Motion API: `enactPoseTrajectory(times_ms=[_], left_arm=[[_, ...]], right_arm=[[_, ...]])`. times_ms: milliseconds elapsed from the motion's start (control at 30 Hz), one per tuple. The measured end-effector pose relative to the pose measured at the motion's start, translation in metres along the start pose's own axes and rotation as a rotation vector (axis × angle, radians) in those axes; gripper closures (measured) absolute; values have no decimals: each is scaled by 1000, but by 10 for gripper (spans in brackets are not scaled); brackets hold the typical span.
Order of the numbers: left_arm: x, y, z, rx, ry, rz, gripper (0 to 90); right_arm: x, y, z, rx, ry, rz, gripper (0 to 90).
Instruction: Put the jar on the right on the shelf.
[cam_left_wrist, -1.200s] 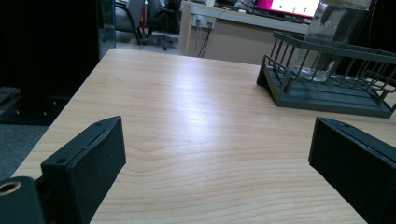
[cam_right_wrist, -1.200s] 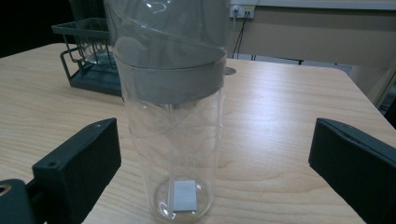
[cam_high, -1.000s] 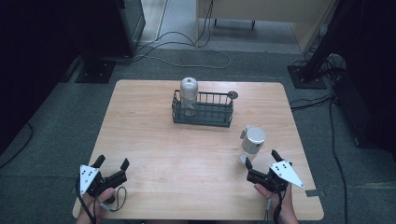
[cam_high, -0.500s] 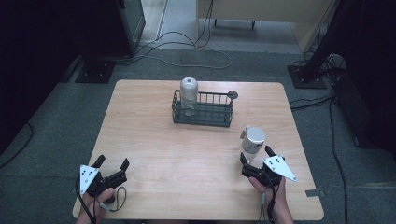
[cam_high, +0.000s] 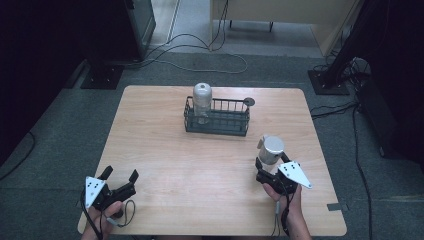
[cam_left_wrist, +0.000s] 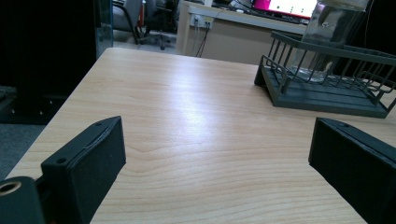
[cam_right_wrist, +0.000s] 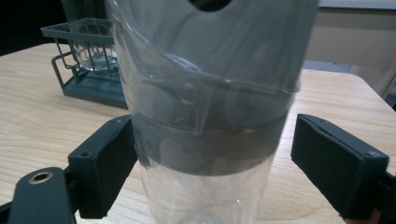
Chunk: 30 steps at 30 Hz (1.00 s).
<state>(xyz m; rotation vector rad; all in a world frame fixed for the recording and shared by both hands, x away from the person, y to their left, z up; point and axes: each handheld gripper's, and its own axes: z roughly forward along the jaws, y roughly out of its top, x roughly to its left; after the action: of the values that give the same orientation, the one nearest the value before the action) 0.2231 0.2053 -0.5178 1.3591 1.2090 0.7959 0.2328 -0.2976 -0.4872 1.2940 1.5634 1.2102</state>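
A clear plastic bottle (cam_high: 270, 148) with a grey cap and a grey band (cam_right_wrist: 210, 149) stands upright on the right of the wooden table (cam_high: 165, 150). My right gripper (cam_high: 272, 161) sits around its lower body. Its jaws have just been closing with the bottle between them. In the right gripper view the left pad (cam_right_wrist: 109, 163) is at the bottle's wall, and a gap remains at the right pad (cam_right_wrist: 334, 161). My left gripper (cam_high: 121, 173) rests open at the table's near left corner, with bare wood between its pads (cam_left_wrist: 88, 163).
A dark wire basket (cam_high: 217, 121) stands at the middle back of the table, with a second clear bottle (cam_high: 202, 101) upright in its left end. A small dark disc (cam_high: 248, 102) sits at its right rear. Cables and stand bases lie on the floor behind.
My right gripper has slid forward to the bottle, which now stands between its narrowed jaws. The left gripper, the basket and both bottles have stayed put.
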Motion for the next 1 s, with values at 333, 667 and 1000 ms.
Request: enactPoseTrajectory(times_ms=[333, 667, 1000], left_arm=[[0, 0, 0, -2, -4, -3, 39], [1, 0, 0, -1, -9, -4, 39], [0, 0, -1, -5, -7, -1, 39]], right_arm=[[5, 4, 6, 36, -25, 7, 287], [7, 7, 13, 43, -29, 10, 300], [13, 10, 22, 41, -19, 2, 302]])
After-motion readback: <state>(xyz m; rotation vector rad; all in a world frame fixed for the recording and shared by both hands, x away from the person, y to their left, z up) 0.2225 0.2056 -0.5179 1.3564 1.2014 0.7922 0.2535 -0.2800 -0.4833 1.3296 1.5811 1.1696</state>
